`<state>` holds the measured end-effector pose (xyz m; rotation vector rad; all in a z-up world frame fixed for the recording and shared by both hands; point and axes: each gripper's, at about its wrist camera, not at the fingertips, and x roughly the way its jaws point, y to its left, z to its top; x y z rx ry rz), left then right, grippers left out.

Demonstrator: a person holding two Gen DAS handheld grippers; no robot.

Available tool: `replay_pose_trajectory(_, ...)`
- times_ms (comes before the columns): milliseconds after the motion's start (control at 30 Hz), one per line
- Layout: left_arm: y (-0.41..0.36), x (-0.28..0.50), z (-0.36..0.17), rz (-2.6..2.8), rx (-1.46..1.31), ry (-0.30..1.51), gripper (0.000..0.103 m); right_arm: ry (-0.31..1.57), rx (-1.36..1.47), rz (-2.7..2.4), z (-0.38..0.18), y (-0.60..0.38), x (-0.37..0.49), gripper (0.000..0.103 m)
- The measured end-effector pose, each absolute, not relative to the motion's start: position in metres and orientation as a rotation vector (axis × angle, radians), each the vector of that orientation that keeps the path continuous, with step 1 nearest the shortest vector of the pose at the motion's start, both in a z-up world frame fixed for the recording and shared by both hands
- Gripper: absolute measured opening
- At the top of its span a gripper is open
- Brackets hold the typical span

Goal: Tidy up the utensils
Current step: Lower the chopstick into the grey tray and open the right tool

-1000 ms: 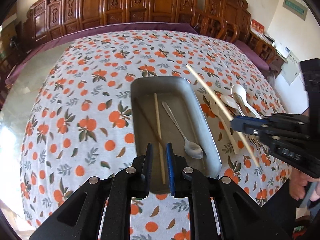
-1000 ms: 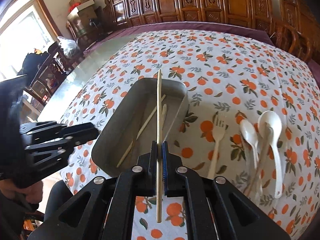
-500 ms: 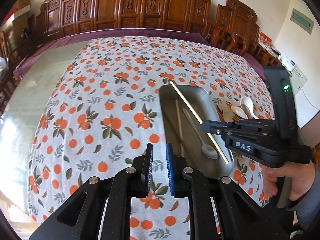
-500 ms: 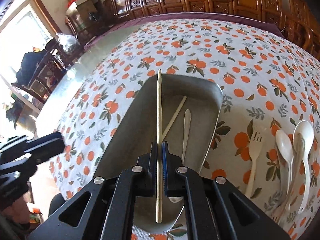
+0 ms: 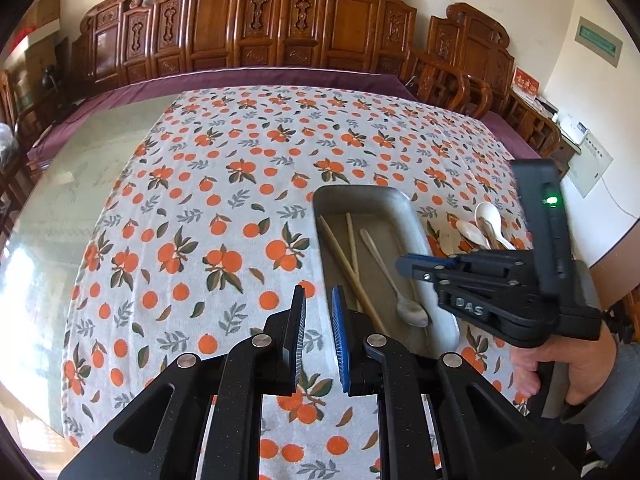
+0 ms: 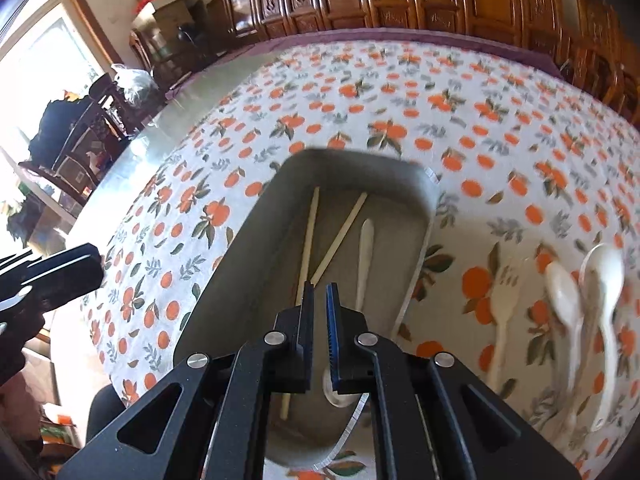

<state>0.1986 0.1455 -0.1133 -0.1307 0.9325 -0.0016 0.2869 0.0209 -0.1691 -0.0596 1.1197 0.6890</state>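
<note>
A grey metal tray point(image 5: 404, 204) point(image 6: 256, 248) sits on the orange-print tablecloth. In it lie two wooden chopsticks point(image 6: 309, 236) point(image 5: 344, 256), crossed, and a metal spoon point(image 5: 400, 292) point(image 6: 365, 252). My right gripper point(image 6: 317, 292) hangs just above the tray's near end, its jaws slightly apart and empty; it also shows in the left wrist view point(image 5: 404, 266). My left gripper point(image 5: 319, 296) is open and empty over the cloth, left of the tray. White plastic spoons point(image 6: 600, 280) point(image 5: 486, 220) and a white fork point(image 6: 506, 300) lie on the cloth right of the tray.
Carved wooden chairs point(image 5: 280, 28) line the far side of the table. Bare glass table top point(image 5: 72, 184) shows left of the cloth. The table's near edge is close under both grippers.
My right gripper has opened and let go of the chopstick, which now lies in the tray across the other one. My left gripper has drifted further left of the tray.
</note>
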Motion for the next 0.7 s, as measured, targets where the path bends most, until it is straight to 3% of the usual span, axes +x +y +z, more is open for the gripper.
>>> replay_pose_trajectory(500,0.083,0.212,-0.105,-0.078,-0.079,0.902,0.033,0.992,-0.100,0.611,-0.120,-0.088,0.253,0.009)
replay_pose_trajectory(700,0.059,0.218,-0.106,-0.118,-0.070,0.888,0.050,0.990,-0.102,0.546,-0.120,-0.130,0.247,0.009)
